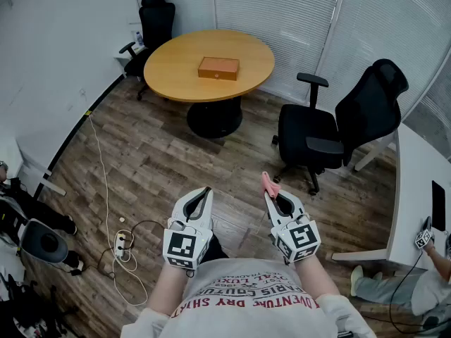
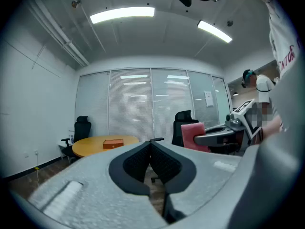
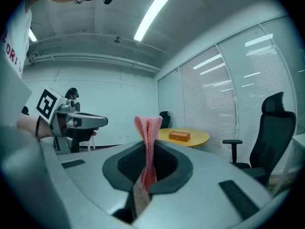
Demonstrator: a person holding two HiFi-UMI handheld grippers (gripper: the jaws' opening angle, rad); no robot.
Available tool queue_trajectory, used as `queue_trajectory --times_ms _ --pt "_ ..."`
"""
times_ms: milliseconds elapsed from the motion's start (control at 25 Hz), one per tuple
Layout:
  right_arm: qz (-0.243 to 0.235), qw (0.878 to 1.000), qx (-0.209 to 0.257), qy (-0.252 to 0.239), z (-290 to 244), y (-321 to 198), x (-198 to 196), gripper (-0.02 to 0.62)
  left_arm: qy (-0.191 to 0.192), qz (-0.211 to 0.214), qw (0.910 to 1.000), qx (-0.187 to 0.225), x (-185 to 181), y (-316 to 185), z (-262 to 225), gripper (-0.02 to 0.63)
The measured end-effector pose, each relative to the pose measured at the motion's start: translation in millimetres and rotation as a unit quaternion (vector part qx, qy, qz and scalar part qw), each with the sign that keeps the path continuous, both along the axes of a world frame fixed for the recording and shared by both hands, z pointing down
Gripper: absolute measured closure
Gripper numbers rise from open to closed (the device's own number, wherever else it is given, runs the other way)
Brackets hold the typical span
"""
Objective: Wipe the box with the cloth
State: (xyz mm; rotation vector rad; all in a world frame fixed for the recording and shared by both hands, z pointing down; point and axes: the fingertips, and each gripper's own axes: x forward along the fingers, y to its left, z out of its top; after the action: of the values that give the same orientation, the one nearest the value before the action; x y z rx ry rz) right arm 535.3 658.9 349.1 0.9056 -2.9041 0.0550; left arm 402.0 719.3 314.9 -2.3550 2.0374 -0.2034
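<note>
A small orange-brown box (image 1: 218,68) lies near the middle of a round wooden table (image 1: 176,69) far ahead of me; the same box (image 2: 113,143) shows small in the left gripper view and the box (image 3: 179,136) again in the right gripper view. My right gripper (image 1: 271,194) is shut on a pink cloth (image 1: 269,184), which sticks up between its jaws as a folded cloth (image 3: 148,142). My left gripper (image 1: 206,191) is shut with nothing in it, its tips (image 2: 150,142) meeting. Both grippers are held close to my body, well short of the table.
A black office chair (image 1: 338,129) stands right of the table, another black chair (image 1: 151,27) at the far left. A white power strip and cable (image 1: 121,243) lie on the wooden floor at left. A white desk (image 1: 416,189) runs along the right, with a person beside it.
</note>
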Motion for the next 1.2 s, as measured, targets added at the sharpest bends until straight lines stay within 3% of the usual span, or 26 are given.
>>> queue_trajectory --times_ms 760,960,1200 --pt "-0.013 0.999 -0.047 0.005 23.4 -9.1 -9.4 0.566 0.015 -0.006 0.9991 -0.038 -10.4 -6.6 27.7 0.597" --pt "-0.032 0.998 -0.062 0.009 32.6 -25.0 -34.8 0.566 0.022 -0.015 0.9985 -0.048 -35.4 -23.8 34.8 0.597" --pt "-0.037 0.996 -0.078 0.018 38.5 -63.6 -88.6 0.566 0.037 -0.023 0.9975 -0.055 -92.5 -61.6 41.0 0.597"
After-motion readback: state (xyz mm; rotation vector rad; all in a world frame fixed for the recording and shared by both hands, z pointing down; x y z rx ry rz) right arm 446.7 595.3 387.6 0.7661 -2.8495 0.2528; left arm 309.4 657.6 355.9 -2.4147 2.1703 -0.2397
